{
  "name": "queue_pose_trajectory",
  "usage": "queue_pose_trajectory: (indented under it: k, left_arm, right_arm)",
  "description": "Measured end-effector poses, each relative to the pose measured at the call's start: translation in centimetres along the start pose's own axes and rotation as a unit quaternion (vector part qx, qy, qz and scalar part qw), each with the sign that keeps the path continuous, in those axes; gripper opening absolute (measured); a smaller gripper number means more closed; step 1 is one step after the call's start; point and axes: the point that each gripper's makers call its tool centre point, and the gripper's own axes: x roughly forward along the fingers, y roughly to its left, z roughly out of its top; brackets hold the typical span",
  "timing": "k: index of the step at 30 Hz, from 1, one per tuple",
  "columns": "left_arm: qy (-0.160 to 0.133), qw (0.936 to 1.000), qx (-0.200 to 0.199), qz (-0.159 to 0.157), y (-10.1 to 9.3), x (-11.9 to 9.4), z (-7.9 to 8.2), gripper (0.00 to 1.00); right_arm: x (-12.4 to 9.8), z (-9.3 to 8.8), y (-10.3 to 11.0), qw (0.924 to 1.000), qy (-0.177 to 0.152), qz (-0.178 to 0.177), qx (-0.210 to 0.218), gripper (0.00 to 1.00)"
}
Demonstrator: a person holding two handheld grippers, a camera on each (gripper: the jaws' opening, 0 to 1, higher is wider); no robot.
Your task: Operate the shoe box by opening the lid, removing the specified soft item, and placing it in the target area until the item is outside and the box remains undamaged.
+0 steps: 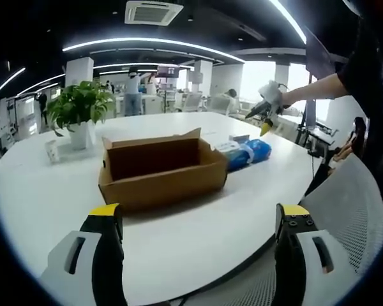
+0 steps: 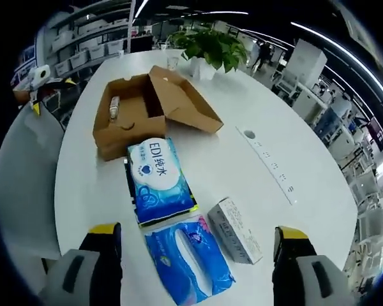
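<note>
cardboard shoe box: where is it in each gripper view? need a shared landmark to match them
Left gripper view: the cardboard shoe box sits centre frame, open, above and between the jaws, on the white table.
Right gripper view: the box is upper left of centre, lid flipped open toward the right.
Shared landmark: the potted plant stands beyond the box, upper left in the left gripper view, top centre in the right one.

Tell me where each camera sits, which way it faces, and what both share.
Left gripper view: low by the table edge, facing the open cardboard box; own jaws apart, the person's arm raising the right gripper.
Right gripper view: high over the table, tilted down on the wipes pack, tissue pack and small carton; own jaws apart.
Shared: box, potted plant, blue packs.
</note>
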Motion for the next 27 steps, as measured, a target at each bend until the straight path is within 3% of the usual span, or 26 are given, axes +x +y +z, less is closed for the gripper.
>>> queue_pose_trajectory:
  k: [8,22,27]
  left_arm:
    - [-0.009,0.9994,-0.032,0.006,1.0,-0.3,1.0,0.99]
    - [0.005,0.9999,-0.011,-0.012,2.2,0.6,1.9,0.99]
    - [0.010,0.9998,-0.008,-0.013,3.2,0.6,2.4,0.99]
  right_arm:
    - [-1.0,0.5,1.9,0.9992,-0.027,-0.007,0.028,1.00]
    - [-2.6,2.0,4.8,0.9926,-0.088,-0.034,0.076,1.00]
    - [-3.0,2.0,5.7,0.9907,-0.095,-0.044,0.088,1.00]
